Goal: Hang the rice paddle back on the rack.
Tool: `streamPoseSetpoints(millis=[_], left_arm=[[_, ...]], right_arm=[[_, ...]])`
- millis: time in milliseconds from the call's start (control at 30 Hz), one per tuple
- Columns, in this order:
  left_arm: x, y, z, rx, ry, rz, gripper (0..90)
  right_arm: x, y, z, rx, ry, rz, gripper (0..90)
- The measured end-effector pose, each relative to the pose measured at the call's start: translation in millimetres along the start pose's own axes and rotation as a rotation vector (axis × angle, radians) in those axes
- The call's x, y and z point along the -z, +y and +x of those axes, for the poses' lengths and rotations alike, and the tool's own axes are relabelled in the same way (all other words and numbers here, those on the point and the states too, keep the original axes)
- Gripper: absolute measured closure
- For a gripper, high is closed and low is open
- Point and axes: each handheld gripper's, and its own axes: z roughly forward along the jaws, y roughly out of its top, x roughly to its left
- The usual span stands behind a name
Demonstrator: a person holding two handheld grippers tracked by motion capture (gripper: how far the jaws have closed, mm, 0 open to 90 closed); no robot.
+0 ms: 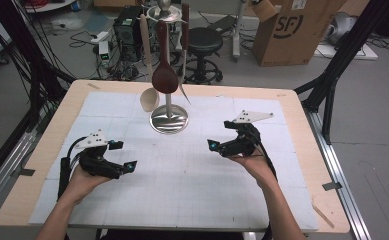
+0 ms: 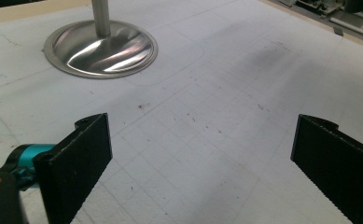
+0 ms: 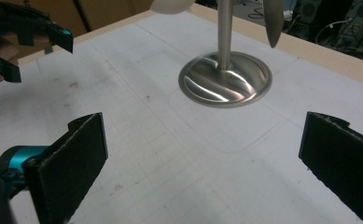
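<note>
In the high view, the left gripper (image 1: 123, 156) rests low over the white gridded mat (image 1: 192, 185), held in the person's left hand (image 1: 84, 180), its jaws spread wide and holding nothing. The right gripper (image 1: 218, 137) sits across from it in the right hand (image 1: 252, 162), its jaws likewise wide apart and empty. Ahead of both grippers and between them stands the utensil stand (image 1: 169, 120), a round steel base with an upright pole. From its top hang a dark brown spoon (image 1: 164, 75), a pale wooden spoon (image 1: 148, 97) on the side nearer the left gripper, and a reddish-handled utensil (image 1: 184, 50) on the side nearer the right one. The stand is well apart from both grippers.

In the left gripper view, the two black jaws stand far apart with only bare mat (image 2: 216, 116) between them. The stand's shiny base (image 2: 101, 49) lies ahead and off toward the left jaw, well clear of it.

In the right gripper view, the jaws are again wide, with nothing between them. The steel base (image 3: 224, 79) sits ahead, roughly midway between the jaws. The pale spoon's bowl (image 3: 170, 4) and a dark utensil tip (image 3: 272, 21) hang above it. The left gripper (image 3: 34, 56) shows far off beyond the left jaw.
</note>
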Motion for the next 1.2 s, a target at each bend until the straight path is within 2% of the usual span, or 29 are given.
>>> streamPoseSetpoints(millis=[500, 1200], left_arm=[[0.0, -0.6, 0.2, 0.002, 0.001, 0.003, 5.8], [-0.5, -2.4, 1.2, 0.003, 0.003, 0.011, 5.8]], right_arm=[[15.7, -29.8, -1.1, -0.045, -0.022, -0.009, 0.0], [28.0, -60.0, 2.0, -0.062, -0.041, -0.001, 0.1]])
